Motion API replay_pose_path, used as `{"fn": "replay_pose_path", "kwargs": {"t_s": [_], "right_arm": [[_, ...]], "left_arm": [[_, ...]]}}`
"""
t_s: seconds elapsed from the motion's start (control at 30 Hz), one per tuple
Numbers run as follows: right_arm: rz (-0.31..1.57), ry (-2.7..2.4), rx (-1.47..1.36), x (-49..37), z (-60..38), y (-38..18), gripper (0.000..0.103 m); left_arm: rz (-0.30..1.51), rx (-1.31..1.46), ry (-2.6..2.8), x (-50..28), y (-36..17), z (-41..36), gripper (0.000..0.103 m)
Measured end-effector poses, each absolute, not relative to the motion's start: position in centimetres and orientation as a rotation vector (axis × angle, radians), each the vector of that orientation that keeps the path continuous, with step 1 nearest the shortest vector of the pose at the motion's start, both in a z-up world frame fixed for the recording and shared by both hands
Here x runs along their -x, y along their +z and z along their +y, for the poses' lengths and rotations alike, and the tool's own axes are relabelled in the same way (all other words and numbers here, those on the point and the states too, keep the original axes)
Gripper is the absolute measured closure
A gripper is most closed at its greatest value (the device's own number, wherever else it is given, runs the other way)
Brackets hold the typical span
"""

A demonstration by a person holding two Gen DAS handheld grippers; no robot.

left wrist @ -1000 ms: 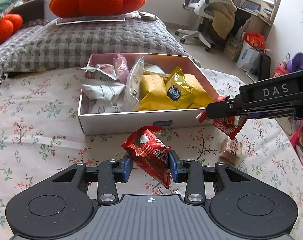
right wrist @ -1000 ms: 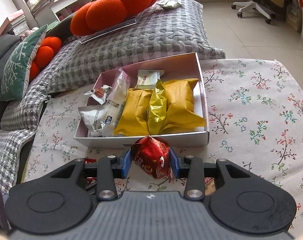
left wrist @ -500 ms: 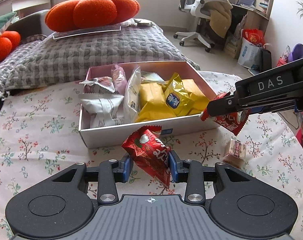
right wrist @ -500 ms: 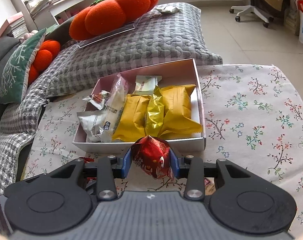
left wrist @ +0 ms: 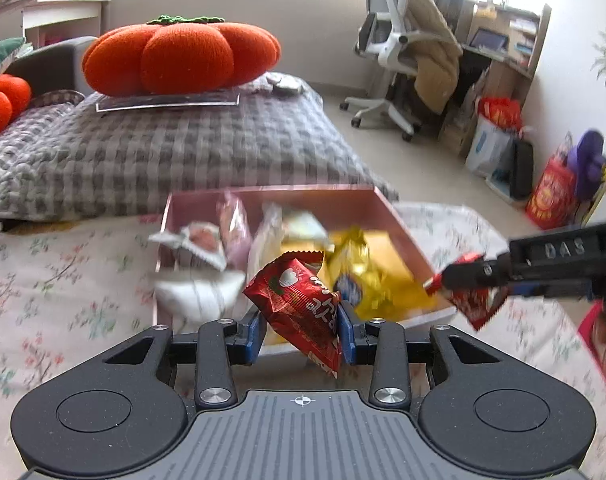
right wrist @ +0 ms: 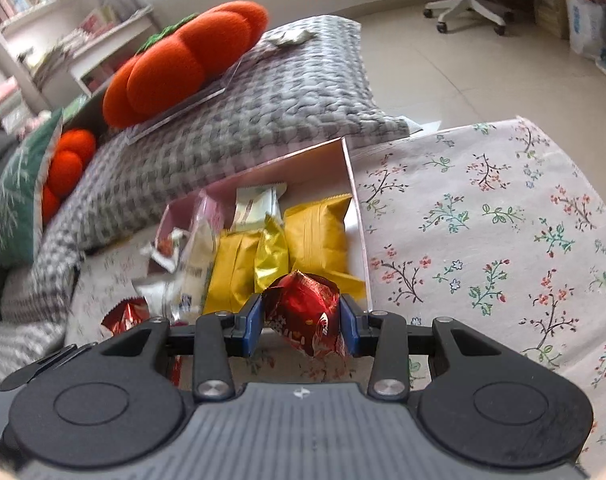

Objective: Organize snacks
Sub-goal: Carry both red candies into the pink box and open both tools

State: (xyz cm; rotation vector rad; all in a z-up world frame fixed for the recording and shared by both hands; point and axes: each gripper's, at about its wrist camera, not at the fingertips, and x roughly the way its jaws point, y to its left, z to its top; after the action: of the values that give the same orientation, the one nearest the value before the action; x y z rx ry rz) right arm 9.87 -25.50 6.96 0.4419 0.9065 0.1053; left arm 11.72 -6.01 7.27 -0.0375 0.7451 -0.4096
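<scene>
My left gripper (left wrist: 299,330) tilts down over the near edge of the box (left wrist: 271,196), clamped on a crinkly red foil packet (left wrist: 299,304). My right gripper (right wrist: 301,322) pinches a second glossy red packet (right wrist: 303,308) at the box's near right corner. Both have closed in on the box since a second ago.

Bright daylight floods from overexposed windows; motion blur smears the box (left wrist: 399,220), fisheye edges bend and darken

Red snack packets (left wrist: 299,300), yellow packets (right wrist: 319,236) in a pink box (right wrist: 351,184) (tablecloth (right wrist: 483,220) floral), orange cushion (left wrist: 181,54).
</scene>
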Motion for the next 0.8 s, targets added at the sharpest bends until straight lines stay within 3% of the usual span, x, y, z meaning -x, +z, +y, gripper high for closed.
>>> {"fn": "replay_pose_path", "kwargs": {"t_s": [0.47, 0.8], "right_arm": [[0.8, 0.093, -0.743, -13.5, -28.7, 6.9, 0.067], [0.774, 0.071, -0.796, -17.0, -28.5, 5.2, 0.066]], "left_arm": [[0.724, 0.094, -0.473, -18.7, 8.7, -9.7, 0.068], [0.775, 0.131, -0.428, -22.1, 5.3, -10.8, 0.068]]}}
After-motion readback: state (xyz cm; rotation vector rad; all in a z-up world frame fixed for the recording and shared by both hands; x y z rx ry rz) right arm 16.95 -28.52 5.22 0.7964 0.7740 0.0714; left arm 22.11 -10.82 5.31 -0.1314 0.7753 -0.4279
